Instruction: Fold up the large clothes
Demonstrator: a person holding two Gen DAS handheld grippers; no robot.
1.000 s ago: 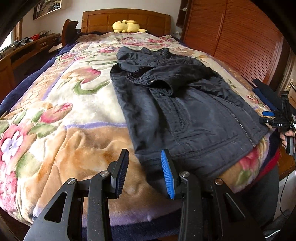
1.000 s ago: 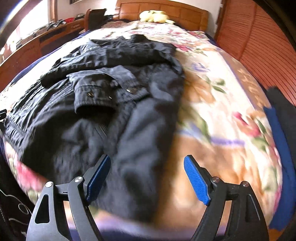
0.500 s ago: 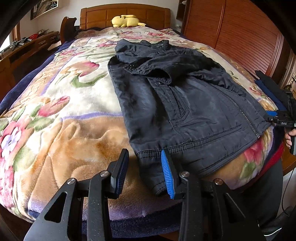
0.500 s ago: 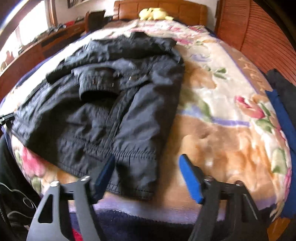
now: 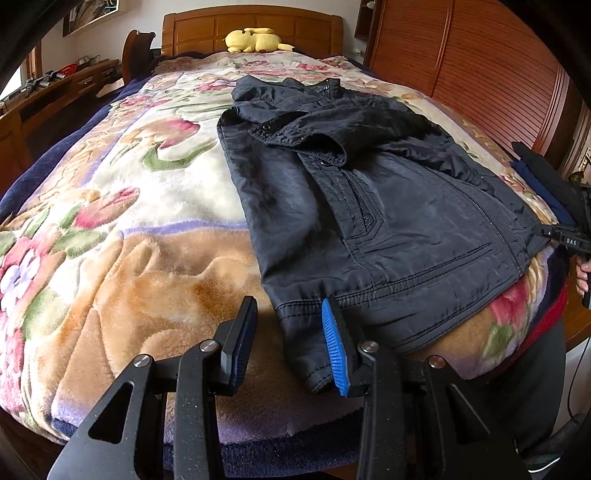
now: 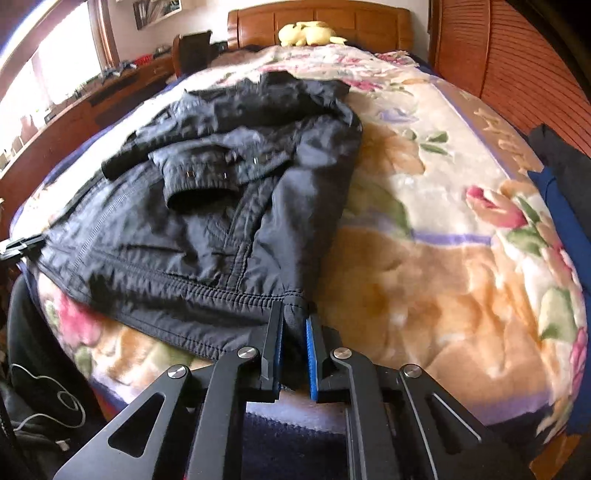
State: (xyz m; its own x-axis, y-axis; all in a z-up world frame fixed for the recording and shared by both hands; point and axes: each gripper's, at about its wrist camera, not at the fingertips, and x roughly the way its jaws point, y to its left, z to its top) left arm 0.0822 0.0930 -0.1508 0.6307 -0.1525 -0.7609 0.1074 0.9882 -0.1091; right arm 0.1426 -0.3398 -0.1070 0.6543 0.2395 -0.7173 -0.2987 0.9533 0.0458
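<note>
A dark navy jacket (image 5: 369,206) lies flat on the floral blanket (image 5: 110,258), one sleeve folded across its chest and the hem toward me. My left gripper (image 5: 288,301) stands over the hem's left corner. Its jaws are partly apart; the corner lies in the gap beside the blue pad (image 5: 334,347), and the other pad is clear of it. My right gripper (image 6: 293,314) is shut on the opposite hem corner of the jacket (image 6: 207,229), the cloth pinched between its pads. It also shows at the picture's right edge as the right gripper (image 5: 565,238).
A yellow plush toy (image 5: 255,38) sits by the wooden headboard (image 5: 251,24). Slatted wooden doors (image 5: 480,66) run along the bed's right side, a wooden dresser (image 5: 48,99) along its left. Folded dark and blue clothes (image 6: 565,177) lie at the right bed edge. A person's dark trouser leg (image 5: 532,387) is at the foot.
The right gripper slid to the hem's corner and its jaws closed from wide apart onto the cloth. The left gripper kept its gap and place.
</note>
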